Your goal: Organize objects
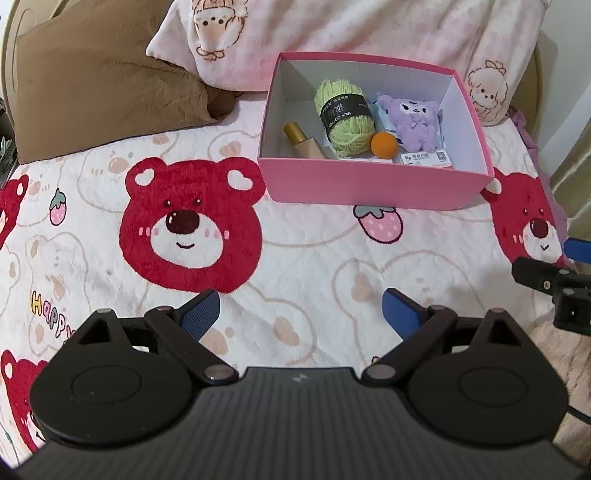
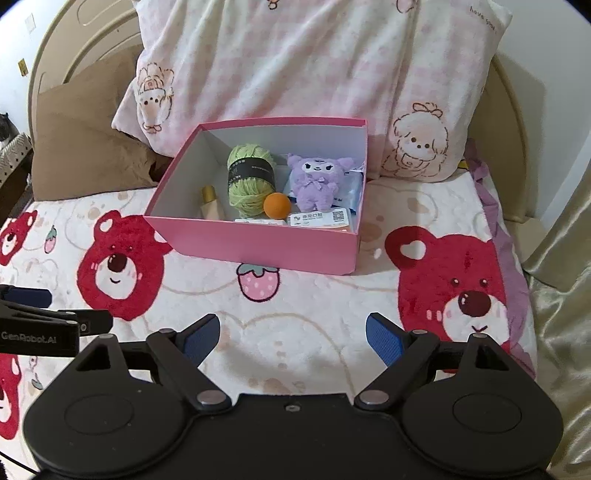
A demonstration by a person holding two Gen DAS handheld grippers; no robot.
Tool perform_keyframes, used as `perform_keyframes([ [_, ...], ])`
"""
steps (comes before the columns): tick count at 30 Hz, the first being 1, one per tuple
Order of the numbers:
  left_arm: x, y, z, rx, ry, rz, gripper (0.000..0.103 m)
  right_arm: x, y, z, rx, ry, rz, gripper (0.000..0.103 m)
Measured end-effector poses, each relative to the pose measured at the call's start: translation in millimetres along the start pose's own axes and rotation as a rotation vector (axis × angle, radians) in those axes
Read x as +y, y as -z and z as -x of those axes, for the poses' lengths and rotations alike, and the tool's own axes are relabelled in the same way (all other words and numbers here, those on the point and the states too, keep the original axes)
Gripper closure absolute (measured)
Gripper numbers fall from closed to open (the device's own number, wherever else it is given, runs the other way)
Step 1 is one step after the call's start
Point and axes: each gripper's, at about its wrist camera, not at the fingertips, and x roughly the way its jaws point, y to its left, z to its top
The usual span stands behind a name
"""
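Note:
A pink box (image 1: 373, 181) (image 2: 258, 240) stands on the bed, against the pillows. Inside lie a green yarn ball (image 1: 341, 114) (image 2: 249, 181), a purple plush toy (image 1: 410, 120) (image 2: 317, 179), an orange ball (image 1: 384, 144) (image 2: 277, 206), a gold-capped beige bottle (image 1: 301, 142) (image 2: 210, 203) and a white packet (image 1: 424, 158) (image 2: 321, 218). My left gripper (image 1: 301, 314) hovers open over the blanket, well short of the box, with nothing between its fingers. My right gripper (image 2: 291, 341) is open and empty too, also short of the box.
A bear-print blanket (image 1: 295, 258) (image 2: 314, 295) covers the bed. A pink patterned pillow (image 1: 351, 33) (image 2: 314, 74) and a brown pillow (image 1: 92, 81) (image 2: 85, 147) lie behind the box. The right gripper's side shows at the left wrist view's right edge.

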Motion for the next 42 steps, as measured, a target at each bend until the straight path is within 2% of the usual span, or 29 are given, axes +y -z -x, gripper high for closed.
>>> perform_keyframes([
  [13,5,2,-2,0.010,-0.017,0.012,0.007,7,1,-1,0.007,0.070,0.049,0.014],
  [42,6,5,-1,0.029,-0.026,0.016,0.007,16,2,5,-0.004,0.115,0.103,0.014],
])
